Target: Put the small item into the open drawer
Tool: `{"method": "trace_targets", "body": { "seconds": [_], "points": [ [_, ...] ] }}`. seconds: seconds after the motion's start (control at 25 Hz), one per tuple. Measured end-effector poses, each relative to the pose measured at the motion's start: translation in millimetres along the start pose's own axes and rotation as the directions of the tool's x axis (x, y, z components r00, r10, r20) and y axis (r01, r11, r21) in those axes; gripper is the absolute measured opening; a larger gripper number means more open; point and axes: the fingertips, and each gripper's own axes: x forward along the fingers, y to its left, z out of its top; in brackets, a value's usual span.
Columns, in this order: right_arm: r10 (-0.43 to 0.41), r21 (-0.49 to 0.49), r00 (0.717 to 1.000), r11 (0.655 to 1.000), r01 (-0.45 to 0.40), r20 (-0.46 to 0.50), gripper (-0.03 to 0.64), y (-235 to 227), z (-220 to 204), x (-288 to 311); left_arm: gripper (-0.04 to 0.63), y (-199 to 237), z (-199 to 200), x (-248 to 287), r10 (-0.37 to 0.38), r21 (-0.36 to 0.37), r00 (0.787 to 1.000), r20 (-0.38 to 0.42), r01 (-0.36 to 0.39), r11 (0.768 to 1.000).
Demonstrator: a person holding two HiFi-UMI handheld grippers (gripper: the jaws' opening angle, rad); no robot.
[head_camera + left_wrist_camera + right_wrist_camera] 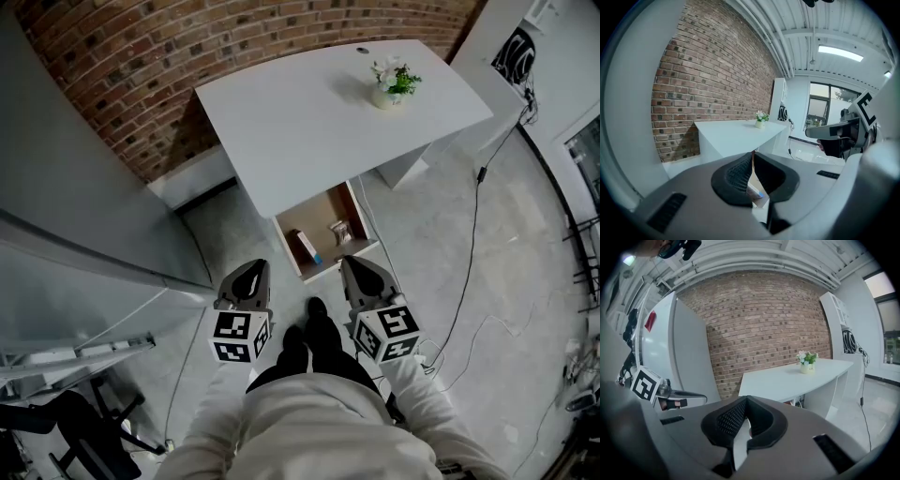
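**Scene layout, head view**

1. The brick wall (187,56) fills the frame from 10 to 12 o'clock.
2. A tall grey cabinet (66,187) stands at 9 o'clock, against the wall.
3. The concrete floor (487,281) covers the sector from 2 to 5 o'clock. A black cable (473,234) trails across it at 3 o'clock.
4. The white tabletop (319,112) lies at 12 o'clock, with one edge toward the wall.
5. The person stands at 6 o'clock in a cream sweater (319,422) and black shoes (319,319). The shoes point at the drawer.
6. The open drawer (287,246) is pulled out from under the near edge of the tabletop, just ahead of the shoes.
7. A flower pot (389,84) stands upright on the tabletop at 1 o'clock, well apart from the drawer.

**Tongs**

- The left tongs (253,266) are held low at 7 o'clock of the drawer. The tips are together and nothing is between them.
- The right tongs (352,262) are at 5 o'clock of the drawer, with the tips over its front corner. They are closed and empty.

**Drawer contents**

- A white box with a blue end (307,247) lies near the middle of the drawer.
- The small pale item (339,231) rests inside the drawer at 3 o'clock of the box, near the right wall. Its exact type cannot be made out.
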Motion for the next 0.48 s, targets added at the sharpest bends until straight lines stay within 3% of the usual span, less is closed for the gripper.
{"method": "trace_targets", "body": {
  "seconds": [0.48],
  "points": [
    [-0.01,0.031,1.0,0.999,0.01,-0.007,0.026,3.5,-11.6,-3.1,0.029,-2.1,0.4,-7.1,-0.014,0.045,1.0,0.012,0.014,0.999]
  ]
}}
